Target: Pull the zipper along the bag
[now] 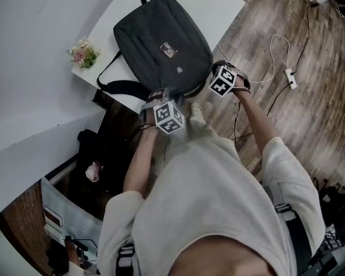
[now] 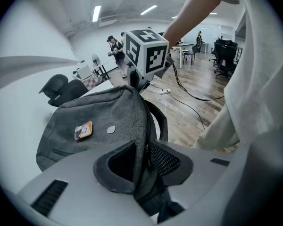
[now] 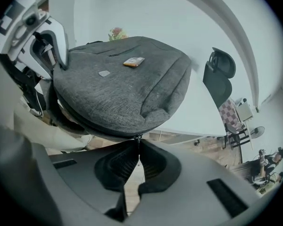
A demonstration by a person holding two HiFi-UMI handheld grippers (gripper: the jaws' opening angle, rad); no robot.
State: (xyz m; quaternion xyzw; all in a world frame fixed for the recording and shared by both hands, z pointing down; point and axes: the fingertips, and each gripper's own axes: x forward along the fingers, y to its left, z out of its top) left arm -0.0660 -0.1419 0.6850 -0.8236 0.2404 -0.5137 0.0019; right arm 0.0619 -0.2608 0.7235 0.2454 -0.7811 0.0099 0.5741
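Firmly, the left gripper pinches a fold of the dark grey fabric backpack between its two dark padded jaws. The cloth stands up in a ridge between the pads, and a line of zipper runs down it. The right gripper has its jaws pressed together on the small dark metal zipper pull, which hangs from the curved zipper seam at the backpack's near edge.

In the head view, both grippers sit at the backpack's edge closest to the person, the left at its lower corner and the right further along the same rim. Each one's marker cube faces up.

The backpack lies flat on the white table, at the corner nearest the person, with its front panel up. A small orange rectangular badge and a pale tab are fixed to that panel. Its black shoulder strap loops off the left side, over the table's edge.

A small bunch of pink and green flowers lies on the table just beside the backpack's left side. Beyond the table is a brown wooden plank floor, where a white power strip lies with its cable trailing. The right gripper view shows a dark office chair at the table's far side.
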